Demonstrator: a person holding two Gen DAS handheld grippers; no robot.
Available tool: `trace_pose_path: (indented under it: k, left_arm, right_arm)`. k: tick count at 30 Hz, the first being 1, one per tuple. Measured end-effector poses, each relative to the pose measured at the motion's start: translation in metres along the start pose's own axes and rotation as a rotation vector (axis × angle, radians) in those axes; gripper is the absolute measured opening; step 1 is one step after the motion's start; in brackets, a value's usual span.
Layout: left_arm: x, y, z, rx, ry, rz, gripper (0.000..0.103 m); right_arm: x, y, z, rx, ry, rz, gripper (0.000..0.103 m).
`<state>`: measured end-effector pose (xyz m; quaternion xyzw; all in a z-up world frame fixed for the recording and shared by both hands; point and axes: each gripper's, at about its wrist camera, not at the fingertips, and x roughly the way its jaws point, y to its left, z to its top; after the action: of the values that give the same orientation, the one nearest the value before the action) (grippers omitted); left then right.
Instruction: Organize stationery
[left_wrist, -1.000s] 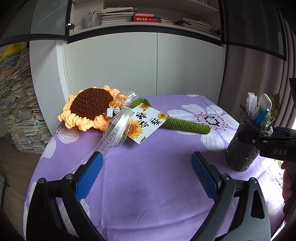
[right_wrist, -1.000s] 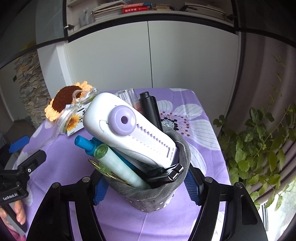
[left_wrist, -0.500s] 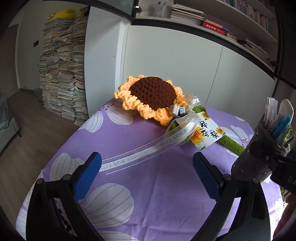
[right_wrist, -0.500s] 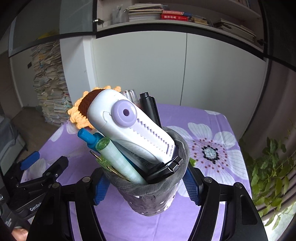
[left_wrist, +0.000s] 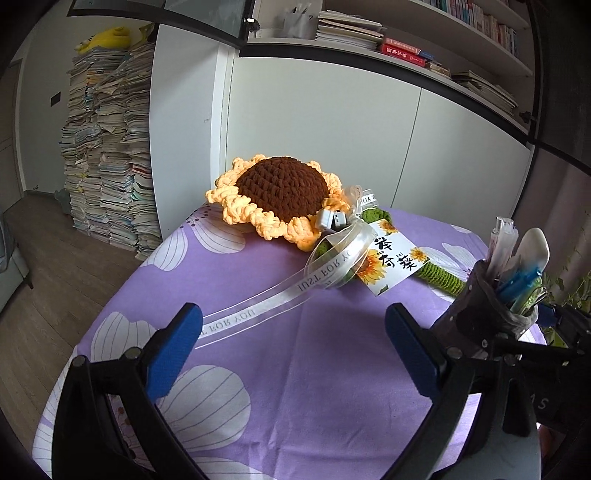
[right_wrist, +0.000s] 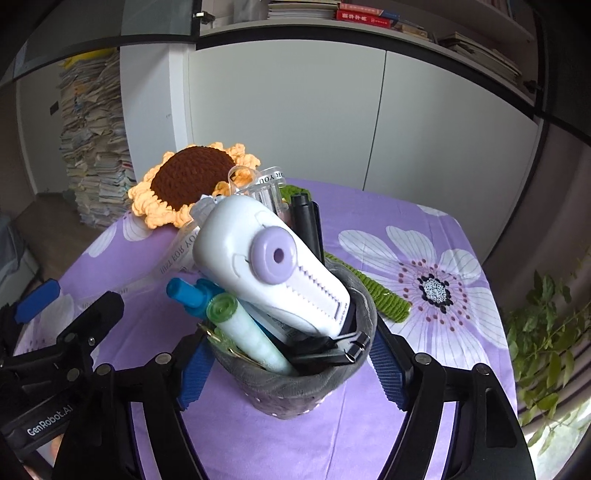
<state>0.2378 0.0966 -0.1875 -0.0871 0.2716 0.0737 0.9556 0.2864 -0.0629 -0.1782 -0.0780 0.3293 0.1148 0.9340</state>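
Note:
A grey felt pen cup (right_wrist: 295, 384) sits between the blue pads of my right gripper (right_wrist: 291, 365), which is shut on it. It holds a white and lilac correction tape (right_wrist: 273, 266), a blue pen (right_wrist: 184, 291), a green tube (right_wrist: 243, 332), a black marker (right_wrist: 306, 225) and a black binder clip (right_wrist: 328, 350). In the left wrist view the cup (left_wrist: 476, 317) is at the right. My left gripper (left_wrist: 293, 350) is open and empty over the purple tablecloth (left_wrist: 258, 369).
A crocheted sunflower (left_wrist: 284, 195) with a green stem, ribbon and card (left_wrist: 391, 262) lies at the table's back. White cupboards (left_wrist: 332, 147) stand behind. Stacks of paper (left_wrist: 107, 147) rise at the left. A plant (right_wrist: 546, 332) is at the right.
Both views have swung left, showing more of the paper stacks and floor. The right gripper keeps hold of the cup and has carried it left, closer to the sunflower and the left gripper.

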Motion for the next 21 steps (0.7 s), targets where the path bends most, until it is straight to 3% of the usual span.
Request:
trace_pose_path:
  k: [4, 9, 11, 13, 17, 21]
  left_arm:
    - [0.000, 0.000, 0.001, 0.003, -0.008, -0.015, 0.100]
    - [-0.002, -0.002, 0.003, 0.013, -0.022, -0.024, 0.100]
    - [-0.011, -0.006, 0.003, 0.040, -0.009, -0.061, 0.100]
    - [-0.032, -0.015, 0.002, 0.099, -0.035, -0.096, 0.100]
    - [-0.089, -0.036, 0.007, 0.237, -0.145, -0.084, 0.102]
    - [-0.146, -0.044, 0.014, 0.292, -0.231, -0.053, 0.102]
  right_arm:
    - [-0.014, -0.009, -0.013, 0.037, 0.010, 0.007, 0.085]
    - [-0.042, -0.013, -0.031, 0.045, 0.002, 0.008, 0.085]
    - [-0.056, -0.014, -0.038, 0.041, -0.007, -0.013, 0.085]
    - [-0.073, -0.017, -0.043, 0.039, -0.019, -0.035, 0.085]
    - [-0.112, -0.025, -0.043, 0.076, -0.092, -0.066, 0.085]
    - [-0.153, -0.035, -0.038, 0.149, -0.172, -0.076, 0.085]
